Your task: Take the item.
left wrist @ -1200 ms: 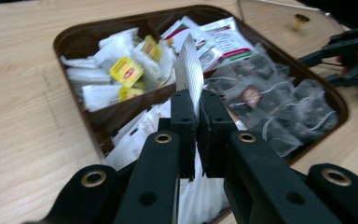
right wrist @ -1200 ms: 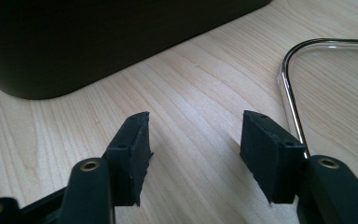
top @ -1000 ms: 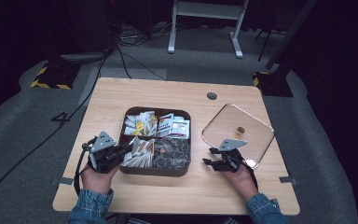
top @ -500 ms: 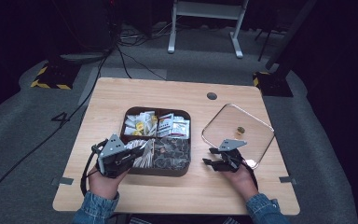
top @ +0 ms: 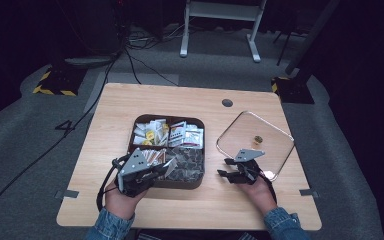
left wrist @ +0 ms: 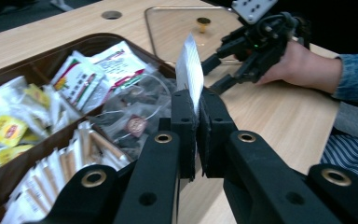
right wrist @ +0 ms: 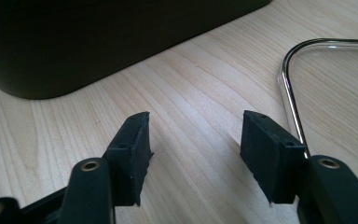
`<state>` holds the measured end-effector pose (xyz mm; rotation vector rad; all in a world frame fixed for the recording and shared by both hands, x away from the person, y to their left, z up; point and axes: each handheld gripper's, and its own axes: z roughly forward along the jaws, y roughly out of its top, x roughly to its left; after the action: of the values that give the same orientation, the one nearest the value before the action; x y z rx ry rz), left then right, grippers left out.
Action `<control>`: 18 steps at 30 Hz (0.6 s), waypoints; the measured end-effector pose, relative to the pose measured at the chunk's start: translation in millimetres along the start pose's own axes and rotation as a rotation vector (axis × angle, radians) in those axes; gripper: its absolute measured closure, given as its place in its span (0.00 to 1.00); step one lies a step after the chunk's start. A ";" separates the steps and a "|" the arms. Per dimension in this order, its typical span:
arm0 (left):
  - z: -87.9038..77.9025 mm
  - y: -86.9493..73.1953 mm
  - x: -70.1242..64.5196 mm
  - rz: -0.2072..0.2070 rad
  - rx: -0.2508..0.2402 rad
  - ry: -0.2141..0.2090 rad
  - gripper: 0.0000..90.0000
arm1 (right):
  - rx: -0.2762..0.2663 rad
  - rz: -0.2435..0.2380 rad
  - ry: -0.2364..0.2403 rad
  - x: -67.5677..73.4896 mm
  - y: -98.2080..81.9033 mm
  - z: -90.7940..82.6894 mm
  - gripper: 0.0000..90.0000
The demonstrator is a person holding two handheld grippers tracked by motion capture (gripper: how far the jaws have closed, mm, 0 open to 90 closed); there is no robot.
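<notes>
jaws of the left gripper (left wrist: 197,109) pinch a white sachet (left wrist: 189,70) above the brown box (left wrist: 98,42) – right gripper (right wrist: 193,154) rests spread on the table (right wrist: 191,84), beside the glass lid (right wrist: 335,88)

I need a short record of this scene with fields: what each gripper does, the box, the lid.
left gripper: shut on a white sachet, held above the box
right gripper: open, nothing between the fingers, low over the table
box: brown, with compartments of sachets and tea bags
lid: clear, flat on the table right of the box
</notes>
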<state>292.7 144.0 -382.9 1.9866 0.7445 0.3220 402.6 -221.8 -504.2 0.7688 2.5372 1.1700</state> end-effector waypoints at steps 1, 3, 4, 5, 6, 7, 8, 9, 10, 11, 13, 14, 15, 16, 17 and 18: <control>1.0 0.3 -2.0 -0.003 0.001 -0.008 0.96 | 0.000 0.000 0.000 0.0 0.0 0.0 0.48; 3.6 1.4 -5.6 0.016 0.007 -0.018 0.96 | 0.000 0.000 0.000 0.0 0.0 0.0 0.48; 5.4 1.5 -7.6 0.018 0.009 -0.029 0.96 | 0.000 0.000 0.000 0.0 0.0 0.0 0.48; 7.2 1.4 -9.2 0.020 0.010 -0.040 0.96 | 0.000 -0.001 0.000 0.0 0.0 0.0 0.48; 13.8 0.6 -14.7 0.032 0.022 -0.069 0.96 | 0.000 0.000 0.000 -0.1 0.0 0.0 0.48; 13.8 0.6 -14.7 0.032 0.022 -0.069 0.96 | 0.000 0.000 0.000 0.0 0.0 0.0 0.48; 22.3 -0.6 -20.2 0.053 0.041 -0.095 0.96 | 0.000 0.002 -0.001 0.1 0.0 0.0 0.48; 22.3 -0.6 -20.2 0.053 0.041 -0.095 0.96 | 0.000 0.002 -0.001 0.1 0.0 0.0 0.48; 31.5 -2.4 -23.8 0.061 0.061 -0.121 0.96 | 0.000 0.000 0.000 0.0 0.0 0.0 0.48; 31.5 -2.4 -23.8 0.061 0.061 -0.121 0.96 | 0.000 0.000 0.000 0.0 0.0 0.0 0.48; 38.1 -4.1 -27.1 0.061 0.068 -0.148 0.96 | 0.000 0.000 0.000 0.0 0.0 0.0 0.48; 41.1 -4.7 -29.2 0.064 0.073 -0.159 0.96 | 0.000 0.000 0.000 0.0 0.0 0.0 0.48; 43.7 -5.1 -31.5 0.066 0.078 -0.170 0.96 | 0.000 0.000 0.000 0.0 0.0 0.0 0.48; 45.7 -5.3 -33.2 0.072 0.082 -0.177 0.96 | -0.001 0.002 -0.001 0.1 0.0 0.0 0.48; 48.6 -5.8 -35.5 0.078 0.089 -0.186 0.96 | -0.001 0.002 -0.001 0.1 0.0 0.0 0.48; 51.9 -6.5 -38.1 0.082 0.096 -0.196 0.96 | -0.001 0.002 -0.001 0.1 0.0 0.0 0.48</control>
<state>286.8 86.5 -412.0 2.1075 0.5648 0.1389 402.6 -221.7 -504.2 0.7711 2.5361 1.1706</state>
